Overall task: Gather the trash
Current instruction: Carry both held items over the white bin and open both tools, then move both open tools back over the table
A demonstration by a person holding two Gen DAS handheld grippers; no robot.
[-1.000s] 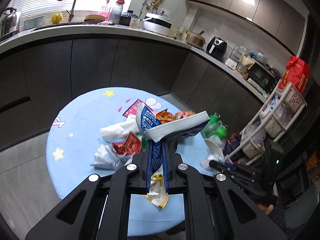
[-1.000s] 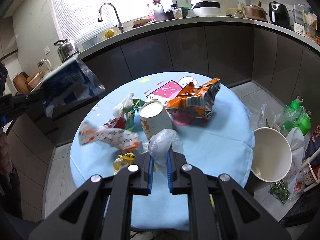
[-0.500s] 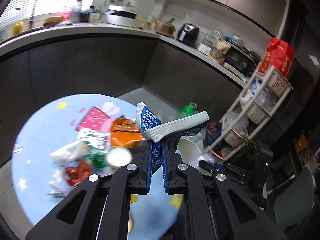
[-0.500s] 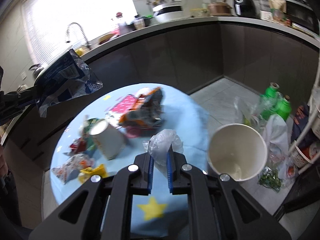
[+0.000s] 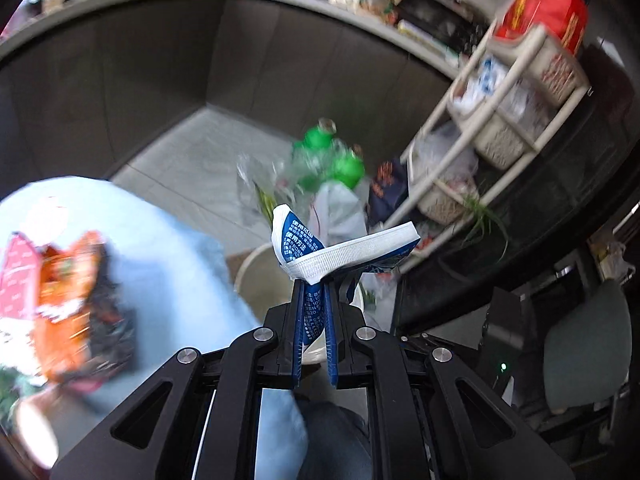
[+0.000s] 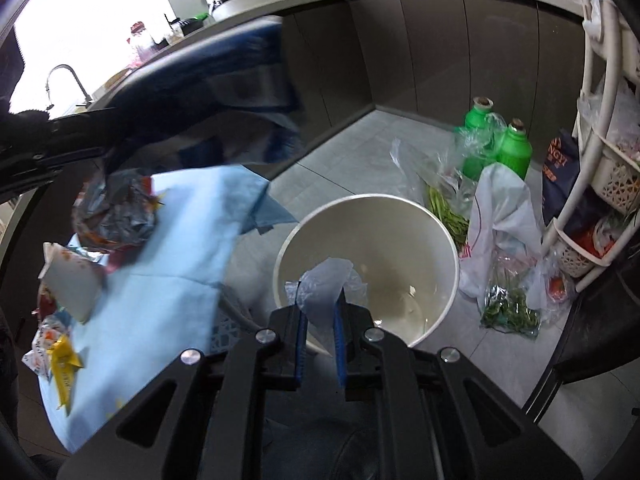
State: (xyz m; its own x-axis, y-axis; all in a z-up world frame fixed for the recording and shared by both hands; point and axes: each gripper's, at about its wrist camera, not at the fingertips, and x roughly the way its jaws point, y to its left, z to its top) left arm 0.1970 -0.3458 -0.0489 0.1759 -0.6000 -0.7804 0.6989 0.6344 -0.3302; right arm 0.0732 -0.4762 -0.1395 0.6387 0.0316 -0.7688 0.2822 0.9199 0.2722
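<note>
My left gripper (image 5: 316, 292) is shut on a blue and white packet (image 5: 344, 252), which hangs over the edge of a white bin (image 5: 256, 280) on the floor. The same packet (image 6: 224, 92) shows as a dark blur at upper left in the right wrist view. My right gripper (image 6: 320, 312) is shut on a crumpled clear plastic scrap (image 6: 328, 284), held above the near rim of the bin (image 6: 368, 204). More trash lies on the blue table (image 6: 172, 248): a crumpled wrapper (image 6: 116, 212), a tipped paper cup (image 6: 72, 284) and a yellow wrapper (image 6: 64, 364).
Beside the bin stand two green bottles (image 6: 496, 144), a white plastic bag (image 6: 500, 216) and bagged greens (image 6: 508, 304) on the tiled floor. A white storage rack (image 6: 592, 160) is at the right. Dark cabinets run behind. An orange wrapper (image 5: 68, 300) lies on the table.
Both grippers have swung right and down from over the table to the bin, each still carrying its piece. The table trash has slid to the left of both views.
</note>
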